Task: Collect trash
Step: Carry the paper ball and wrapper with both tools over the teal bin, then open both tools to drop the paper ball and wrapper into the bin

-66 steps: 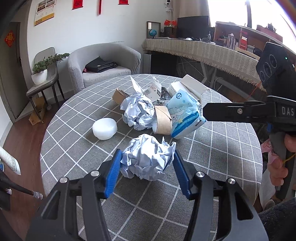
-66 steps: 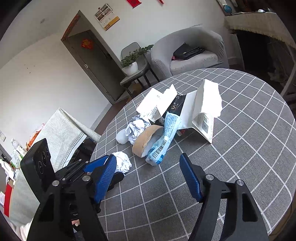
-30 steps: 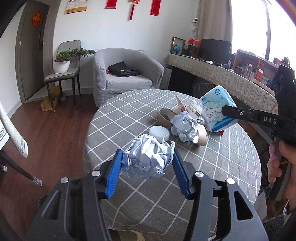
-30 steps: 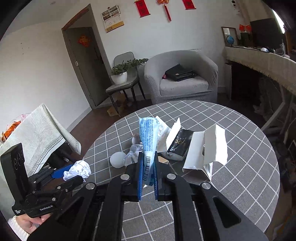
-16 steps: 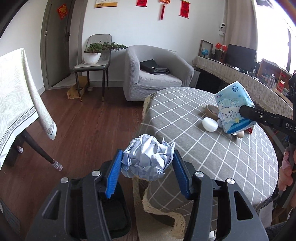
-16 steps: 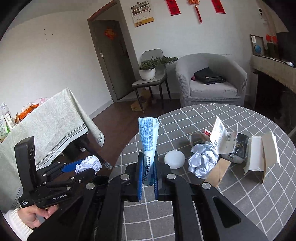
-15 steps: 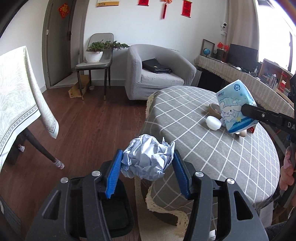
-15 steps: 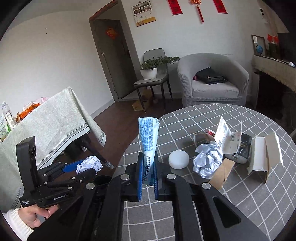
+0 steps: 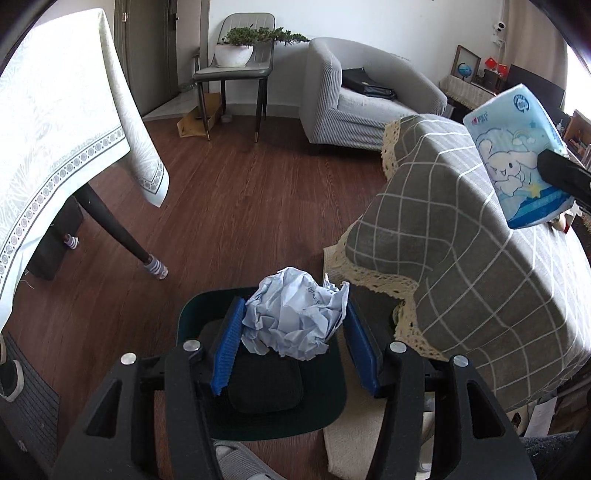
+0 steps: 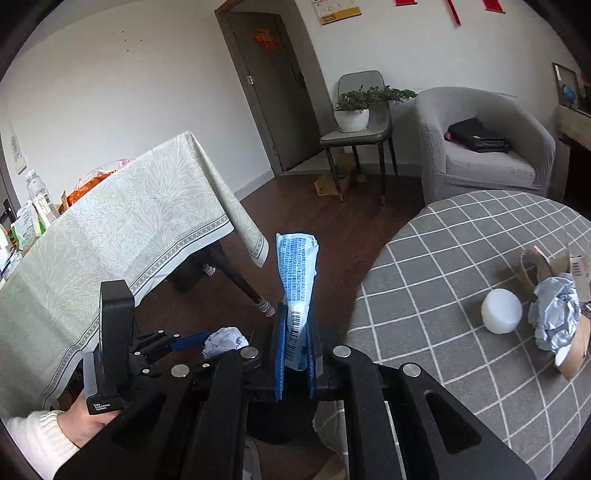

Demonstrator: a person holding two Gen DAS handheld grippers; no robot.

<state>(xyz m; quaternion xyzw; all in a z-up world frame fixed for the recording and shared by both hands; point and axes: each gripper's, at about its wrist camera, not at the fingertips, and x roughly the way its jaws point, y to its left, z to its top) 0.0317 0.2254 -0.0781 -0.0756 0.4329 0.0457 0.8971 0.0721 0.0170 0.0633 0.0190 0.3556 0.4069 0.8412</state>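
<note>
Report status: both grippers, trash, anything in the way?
Left gripper shut on crumpled paper ball, above dark bin. Right gripper shut on blue tissue pack. Nothing blocking the bin.

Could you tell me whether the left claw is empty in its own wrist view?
No, the left claw holds a crumpled paper ball between its blue pads, above a dark bin on the floor.

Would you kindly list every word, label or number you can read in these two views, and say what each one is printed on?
"Data Acquisition System": small white label on the left tool's black handle.
Blue tissue pack in the right tool: barcode and dense print, too small to read.
Same pack's front, left wrist view: red logo text, unreadable.
Wall calendar: blurred.
Crumpled paper ball: faint print, unreadable.
</note>
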